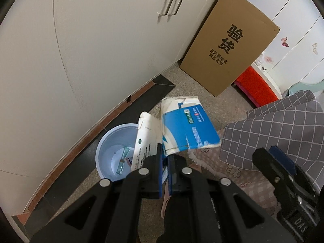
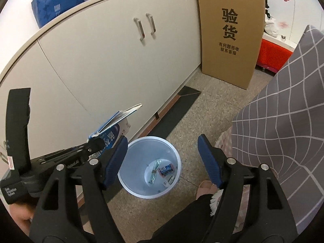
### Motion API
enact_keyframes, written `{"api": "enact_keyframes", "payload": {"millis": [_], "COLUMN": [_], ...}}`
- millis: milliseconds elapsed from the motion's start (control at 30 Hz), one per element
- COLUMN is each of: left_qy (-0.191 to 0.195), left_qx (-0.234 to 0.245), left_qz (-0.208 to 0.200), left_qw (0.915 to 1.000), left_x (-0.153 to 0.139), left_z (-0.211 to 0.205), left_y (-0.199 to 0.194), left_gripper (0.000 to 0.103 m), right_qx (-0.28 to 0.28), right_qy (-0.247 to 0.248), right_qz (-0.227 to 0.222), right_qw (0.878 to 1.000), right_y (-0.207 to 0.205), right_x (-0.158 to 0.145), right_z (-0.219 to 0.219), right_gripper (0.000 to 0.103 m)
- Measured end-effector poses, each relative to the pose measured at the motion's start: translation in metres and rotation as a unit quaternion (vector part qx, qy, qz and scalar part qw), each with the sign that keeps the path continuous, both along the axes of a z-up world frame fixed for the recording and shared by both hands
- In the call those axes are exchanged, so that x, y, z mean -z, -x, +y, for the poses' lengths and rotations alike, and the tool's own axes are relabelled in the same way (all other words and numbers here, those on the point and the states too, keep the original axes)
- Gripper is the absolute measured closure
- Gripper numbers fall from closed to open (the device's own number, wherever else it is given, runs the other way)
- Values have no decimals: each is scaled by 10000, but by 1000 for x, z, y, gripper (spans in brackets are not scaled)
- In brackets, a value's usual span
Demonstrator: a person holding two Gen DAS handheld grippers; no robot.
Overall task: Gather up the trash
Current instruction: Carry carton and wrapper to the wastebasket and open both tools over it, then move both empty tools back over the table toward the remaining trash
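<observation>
Left gripper [image 1: 165,158] clamped on a torn blue-and-white carton [image 1: 186,127], held just above the near rim of the white bin [image 2: 149,167]. Right gripper [image 2: 163,160] spread wide and holding nothing, over the bin. Small wrappers [image 2: 166,170] in the bin's bottom. Cardboard box [image 2: 230,32] beyond the bin.

Wastebasket [image 1: 105,145] partly hidden behind the flattened carton [image 1: 182,127], small print on carton unreadable, blue package [image 2: 54,0] cut off by the top edge
</observation>
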State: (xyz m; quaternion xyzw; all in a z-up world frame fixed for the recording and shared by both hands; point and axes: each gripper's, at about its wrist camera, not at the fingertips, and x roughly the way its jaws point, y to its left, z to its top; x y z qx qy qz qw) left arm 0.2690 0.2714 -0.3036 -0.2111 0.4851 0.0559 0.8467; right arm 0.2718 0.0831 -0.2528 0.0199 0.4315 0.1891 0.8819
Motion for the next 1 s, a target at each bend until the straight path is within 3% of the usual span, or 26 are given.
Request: {"api": "enact_keyframes", "payload": {"millis": [33, 67, 133, 300, 500, 767, 1000], "left_qy": [51, 105, 149, 78, -152, -366, -339], "left_qx": [-23, -25, -135, -328, -362, -431, -669], "left_qz": [15, 72, 247, 240, -92, -970, -1861], "left_qw": [10000, 9999, 9995, 9991, 9992, 9937, 9797], "left_x": [0, 3, 8, 2, -37, -118, -183], "left_z": [0, 1, 3, 1, -9, -31, -59], "left_y": [-1, -3, -7, 5, 27, 73, 115], "left_gripper": [92, 65, 33, 33, 33, 31, 28], "right_qx": [16, 31, 54, 72, 89, -14, -249], "right_qy": [-15, -14, -18, -30, -168, -721, -1232], "right_qz": [2, -2, 16, -8, -216, -435, -683], "right_qw": [10000, 10000, 10000, 10000, 9996, 9964, 9897], "right_y": [0, 0, 1, 7, 20, 49, 87], "right_x": [-1, -1, -2, -12, -39, -95, -147], "right_z": [-2, -4, -7, -14, -21, -40, -72], "right_gripper": [32, 32, 31, 31, 31, 28, 27]}}
